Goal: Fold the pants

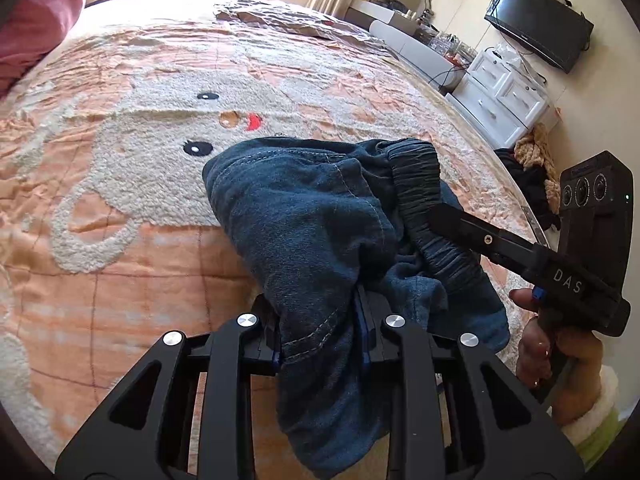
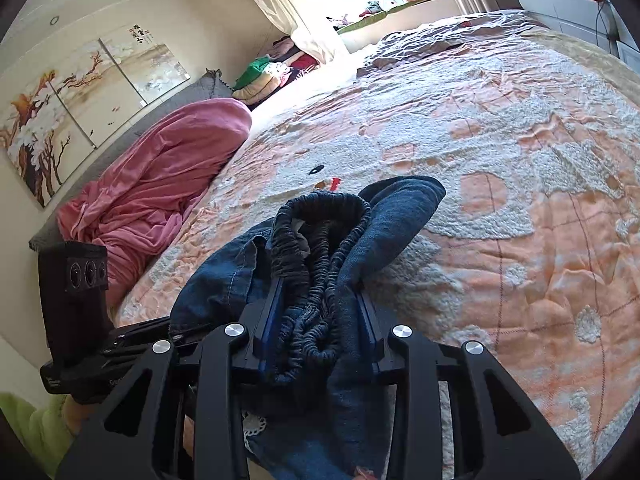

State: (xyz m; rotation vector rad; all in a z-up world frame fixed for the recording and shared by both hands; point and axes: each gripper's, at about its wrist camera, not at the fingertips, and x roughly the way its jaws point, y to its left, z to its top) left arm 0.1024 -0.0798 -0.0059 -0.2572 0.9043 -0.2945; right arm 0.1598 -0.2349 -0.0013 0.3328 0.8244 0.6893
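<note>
Left hand-held gripper (image 1: 320,344) and right hand-held gripper (image 2: 320,320) each have their jaws clamped on a bunch of the denim pants (image 1: 304,216), so the garment hangs between them just ahead of both. Beneath and beyond them spreads the bed (image 1: 120,240), its orange quilt with a fluffy animal face offering a broad flat place to lay the pants out. A pink blanket (image 2: 160,176) lies heaped well off to the right gripper's left. Between the right gripper's jaws sits the gathered elastic waistband (image 2: 316,240), probably gripped so the top edge can be pulled straight; the left pinches a denim fold beside it.
</note>
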